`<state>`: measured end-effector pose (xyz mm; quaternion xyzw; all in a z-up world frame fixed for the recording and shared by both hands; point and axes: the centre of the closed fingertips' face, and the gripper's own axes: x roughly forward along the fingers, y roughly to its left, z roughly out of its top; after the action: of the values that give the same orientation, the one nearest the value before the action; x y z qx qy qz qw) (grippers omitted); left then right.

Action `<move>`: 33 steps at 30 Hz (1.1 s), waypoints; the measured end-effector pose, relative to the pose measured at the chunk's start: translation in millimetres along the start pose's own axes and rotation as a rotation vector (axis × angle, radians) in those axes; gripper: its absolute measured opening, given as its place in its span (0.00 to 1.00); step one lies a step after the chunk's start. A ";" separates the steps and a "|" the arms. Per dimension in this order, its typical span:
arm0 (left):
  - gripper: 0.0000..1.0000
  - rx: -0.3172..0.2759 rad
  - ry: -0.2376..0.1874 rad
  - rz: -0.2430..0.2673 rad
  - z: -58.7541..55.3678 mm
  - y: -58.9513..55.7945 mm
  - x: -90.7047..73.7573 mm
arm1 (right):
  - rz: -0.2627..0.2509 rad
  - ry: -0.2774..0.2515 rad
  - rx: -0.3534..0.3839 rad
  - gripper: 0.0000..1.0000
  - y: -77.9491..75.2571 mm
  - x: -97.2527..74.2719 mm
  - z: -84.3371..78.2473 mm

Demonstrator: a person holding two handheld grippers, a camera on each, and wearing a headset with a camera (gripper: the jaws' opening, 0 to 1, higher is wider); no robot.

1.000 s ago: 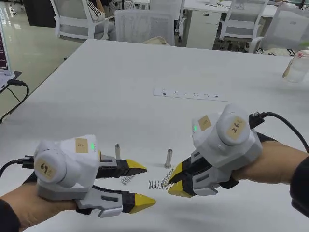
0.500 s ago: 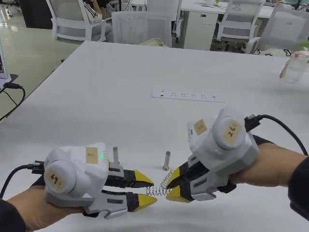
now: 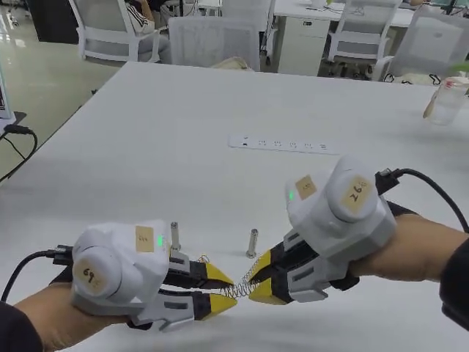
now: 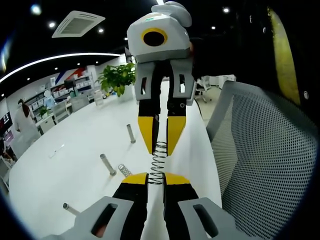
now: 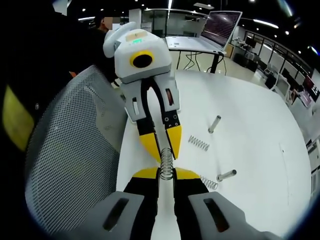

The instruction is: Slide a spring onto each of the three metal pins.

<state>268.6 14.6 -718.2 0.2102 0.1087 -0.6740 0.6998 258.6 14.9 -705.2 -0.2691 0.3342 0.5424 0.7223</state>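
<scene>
Left claw [image 3: 221,289] has swung in over the last sec and its yellow tips now sit nose-to-nose w/ the right claw [image 3: 261,276]; a sec ago it hung well apart w/ jaws wide while the R one alone carried the thin coiled steel spring [image 3: 238,287]; now that spring runs straight btwn the two sets of tips, one end in each; in the left gripper view the L jaws have narrowed to roughly the coil's width and look to be pinching the near end; in the right gripper view the R jaws are clamped on the far end, as they were before; so the spring is up off the white tabletop [image 3: 183,147], gripped at both ends; one short silver metal pin [image 3: 253,243] stands upright just beyond the R claw's tips and a second silver pin [image 3: 175,235] stands just behind the L claw's body, both bare; a third pin [image 4: 70,209] sits off to the L claw's side, can't tell upright or not; two loose springs [image 5: 198,143] lie on the table beside the R claw; my read: this is a hand-over or re-grip to line the coil up for a pin, prob. the one nearest the R tips; no pin carries a spring yet, so the job is at its start.
</scene>
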 end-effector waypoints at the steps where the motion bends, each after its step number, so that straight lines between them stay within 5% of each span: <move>1: 0.03 -0.001 -0.001 0.000 0.3 -0.3 0.4 | 0.000 -0.005 0.002 0.07 -0.1 -0.9 1.9; 20: 0.03 -0.016 -0.019 -0.028 6.3 -6.0 5.1 | 0.003 -0.077 -0.016 0.07 3.8 -3.4 31.1; 33: 0.04 -0.015 -0.026 -0.042 11.0 -9.4 7.8 | 0.011 -0.110 0.004 0.07 4.3 -1.9 36.9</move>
<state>258.4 2.7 -713.2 0.1935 0.1091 -0.6905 0.6884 261.1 42.6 -680.5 -0.2355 0.2963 0.5596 0.7373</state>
